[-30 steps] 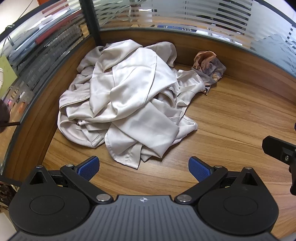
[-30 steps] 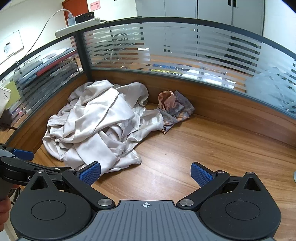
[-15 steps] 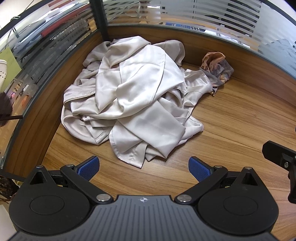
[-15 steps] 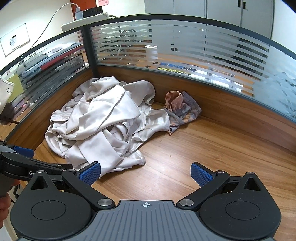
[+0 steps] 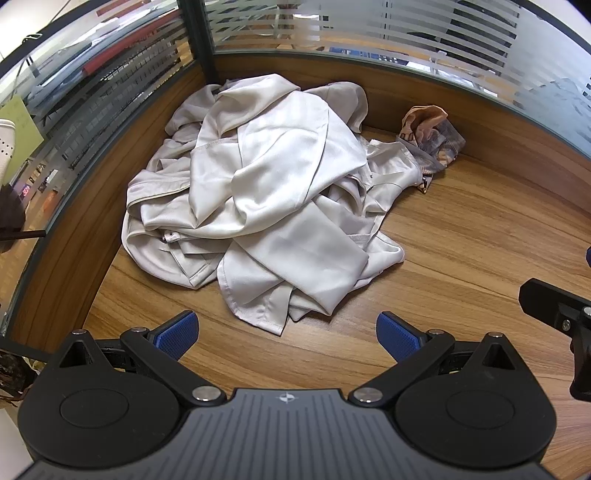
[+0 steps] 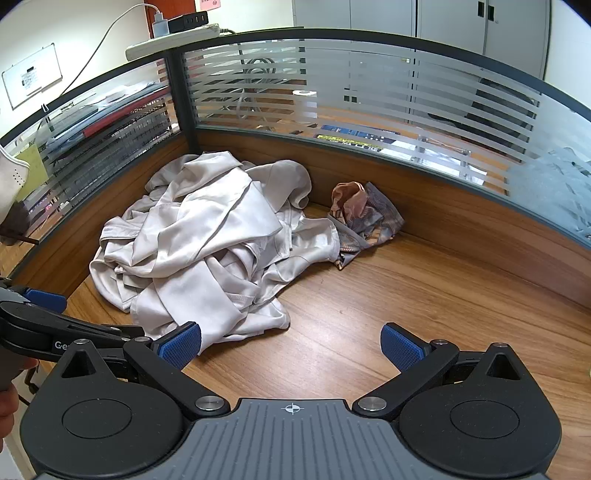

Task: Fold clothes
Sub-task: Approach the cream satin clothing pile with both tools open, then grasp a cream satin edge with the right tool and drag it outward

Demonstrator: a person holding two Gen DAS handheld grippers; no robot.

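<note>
Surface: wood-grain table (image 5: 461, 236), bare to the right of the cloth and in front of it.
Enclosure: wooden back panel topped by frosted striped glass partition (image 6: 369, 92), meeting at a dark corner post (image 6: 181, 96).
Room beyond: grey cabinets (image 6: 424, 22), a whiteboard (image 6: 31, 79) on the far wall, a power strip (image 6: 173, 37) lying on top of the partition.
Garments, count: two.
Garment 1: pale satin garment (image 5: 266, 192), crumpled in a heap in the table's back-left corner, touching the left panel.
Garment 2: small patterned cloth (image 5: 432, 136), orange and grey, bunched against the back panel, touching the right edge of the satin heap.
Tongs, count: two sets.
Left tongs (image 5: 287, 330): blue pads wide apart, empty, hovering just in front of the heap's near hem.
Right tongs (image 6: 291, 345): spread apart, empty, the left pad overlapping the heap's near edge in view; contact cannot be told.
Person: part of a hand (image 6: 7, 402) at the far left edge of the right wrist view.
</note>
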